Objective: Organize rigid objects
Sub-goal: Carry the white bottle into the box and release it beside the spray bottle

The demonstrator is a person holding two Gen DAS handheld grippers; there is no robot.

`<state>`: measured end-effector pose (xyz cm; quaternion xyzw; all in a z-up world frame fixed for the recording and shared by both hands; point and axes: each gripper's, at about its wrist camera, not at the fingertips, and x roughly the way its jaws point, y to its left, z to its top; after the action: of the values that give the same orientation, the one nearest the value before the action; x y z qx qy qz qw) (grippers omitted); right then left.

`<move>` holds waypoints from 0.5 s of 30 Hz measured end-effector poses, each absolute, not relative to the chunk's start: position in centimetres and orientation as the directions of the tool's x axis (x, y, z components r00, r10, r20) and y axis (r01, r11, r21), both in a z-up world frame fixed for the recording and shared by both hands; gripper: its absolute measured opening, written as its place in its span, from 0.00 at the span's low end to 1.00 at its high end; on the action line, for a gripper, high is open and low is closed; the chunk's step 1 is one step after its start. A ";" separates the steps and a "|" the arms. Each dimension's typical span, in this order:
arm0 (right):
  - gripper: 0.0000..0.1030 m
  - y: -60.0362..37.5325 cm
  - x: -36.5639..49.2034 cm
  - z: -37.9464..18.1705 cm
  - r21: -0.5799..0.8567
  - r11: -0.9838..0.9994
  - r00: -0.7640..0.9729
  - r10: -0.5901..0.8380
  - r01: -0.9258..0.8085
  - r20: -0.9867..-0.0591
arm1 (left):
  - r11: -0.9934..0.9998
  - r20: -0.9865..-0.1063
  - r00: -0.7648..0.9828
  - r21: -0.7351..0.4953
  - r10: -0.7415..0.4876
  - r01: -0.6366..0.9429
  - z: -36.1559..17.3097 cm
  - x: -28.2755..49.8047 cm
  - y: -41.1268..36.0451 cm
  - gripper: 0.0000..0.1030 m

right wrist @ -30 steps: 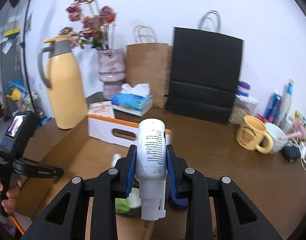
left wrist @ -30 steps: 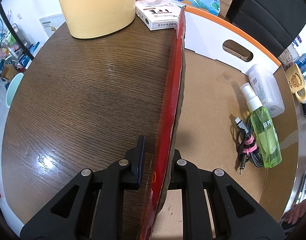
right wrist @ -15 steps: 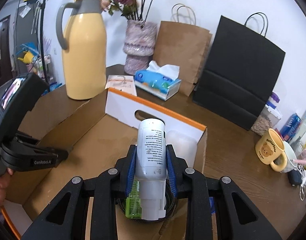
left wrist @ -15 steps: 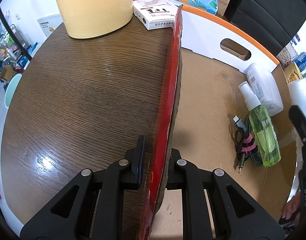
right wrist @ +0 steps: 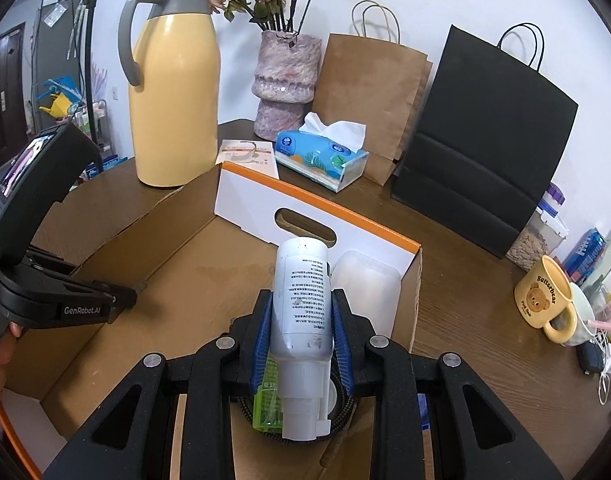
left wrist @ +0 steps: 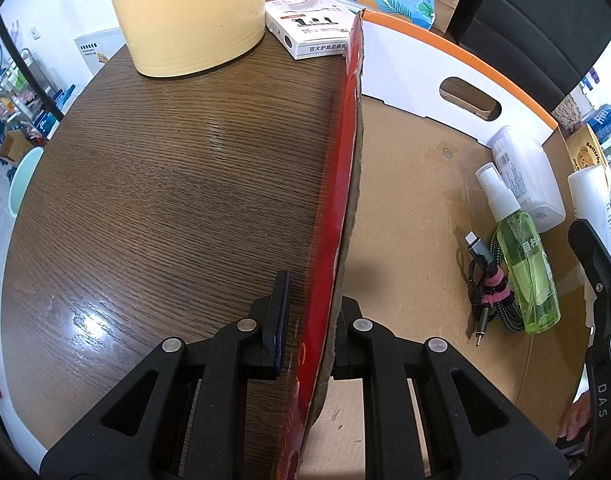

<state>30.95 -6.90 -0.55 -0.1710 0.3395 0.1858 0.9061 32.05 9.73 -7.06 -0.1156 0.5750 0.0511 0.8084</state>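
Note:
My right gripper [right wrist: 301, 332] is shut on a white pump bottle [right wrist: 303, 300], held upside down above the open cardboard box [right wrist: 209, 264]. The bottle also shows at the right edge of the left wrist view [left wrist: 589, 196]. My left gripper [left wrist: 311, 320] straddles the box's red side wall [left wrist: 341, 184], its jaws close on either side of it. In the box lie a green spray bottle [left wrist: 525, 260], a bundled cable [left wrist: 491, 292] and a clear plastic case [left wrist: 525, 172].
On the round wooden table [left wrist: 165, 184] stand a yellow thermos [right wrist: 173, 96], a small white carton [left wrist: 309, 28], a tissue pack [right wrist: 321, 156], a vase [right wrist: 285, 80], paper bags [right wrist: 481, 140] and a yellow mug [right wrist: 545, 300].
My right gripper has carried the white bottle forward and down over the box, above the green spray bottle. The left gripper has stayed on the box wall.

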 end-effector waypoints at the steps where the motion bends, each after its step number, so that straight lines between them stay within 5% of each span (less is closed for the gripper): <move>1: 0.31 -6.9 31.0 -0.6 -0.184 0.872 0.700 0.220 -0.453 -0.679 | 0.968 -0.941 0.334 -0.128 -0.050 -0.215 -7.0 32.0 9.7 0.11; 12: 0.32 -6.8 30.9 -0.7 -0.192 0.870 0.697 0.213 -0.454 -0.685 | 0.968 -0.941 0.334 -0.128 -0.050 -0.215 -7.1 32.0 9.7 0.11; 14: 0.48 -6.9 31.0 -0.6 -0.185 0.874 0.697 0.214 -0.450 -0.684 | 0.968 -0.941 0.334 -0.127 -0.050 -0.215 -7.0 32.0 9.7 0.11; 15: 0.77 -7.0 31.0 -0.5 -0.182 0.876 0.698 0.213 -0.446 -0.683 | 0.968 -0.941 0.334 -0.127 -0.050 -0.215 -7.0 32.0 9.7 0.11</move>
<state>30.99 -7.04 -0.54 -0.1698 0.3431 0.1821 0.9057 32.04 9.72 -7.05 -0.1150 0.5749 0.0509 0.8085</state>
